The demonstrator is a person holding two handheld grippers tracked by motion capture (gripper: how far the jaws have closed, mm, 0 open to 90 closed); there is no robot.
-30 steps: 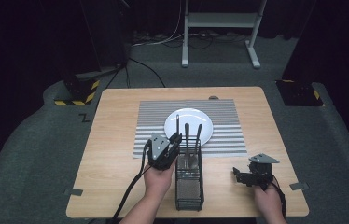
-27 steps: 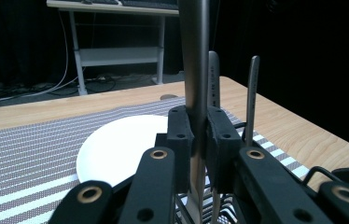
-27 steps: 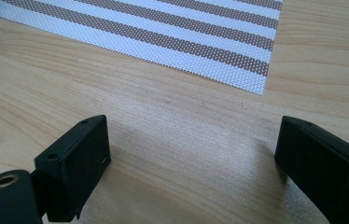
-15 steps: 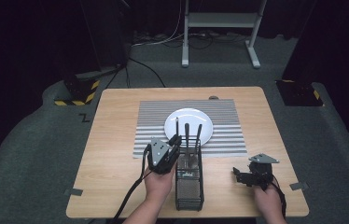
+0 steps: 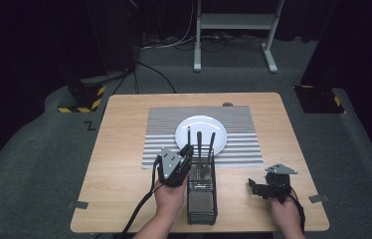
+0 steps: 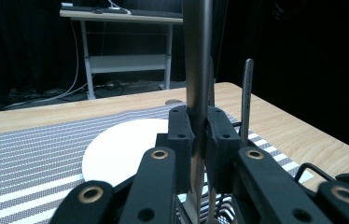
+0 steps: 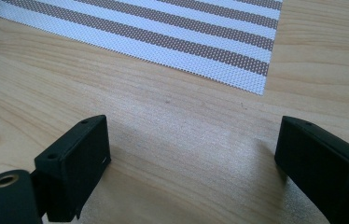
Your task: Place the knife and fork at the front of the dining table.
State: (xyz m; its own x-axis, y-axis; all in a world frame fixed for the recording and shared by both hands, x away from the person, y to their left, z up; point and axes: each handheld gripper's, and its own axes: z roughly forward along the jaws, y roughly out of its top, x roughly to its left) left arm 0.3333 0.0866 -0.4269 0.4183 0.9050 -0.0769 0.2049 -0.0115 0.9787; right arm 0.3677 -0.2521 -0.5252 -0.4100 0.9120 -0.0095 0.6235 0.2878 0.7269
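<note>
The left gripper point(image 5: 188, 152) stands at the near centre of the table point(image 5: 124, 129), just left of the black wire caddy point(image 5: 202, 199). Its jaws are closed on the upright metal handle point(image 6: 197, 60) of a utensil that stands in the caddy; the pads press the handle from both sides. Two further utensil handles point(image 5: 199, 144) rise from the same caddy, just beside the gripped one.

The right gripper point(image 5: 254, 187) rests low over bare wood at the near right, well apart from the caddy. Its jaws stand wide apart with nothing between them.

Beyond the caddy lies a striped placemat point(image 5: 164, 129). A white plate point(image 5: 194, 127) sits on the middle of the placemat, directly behind the utensil handles.
</note>
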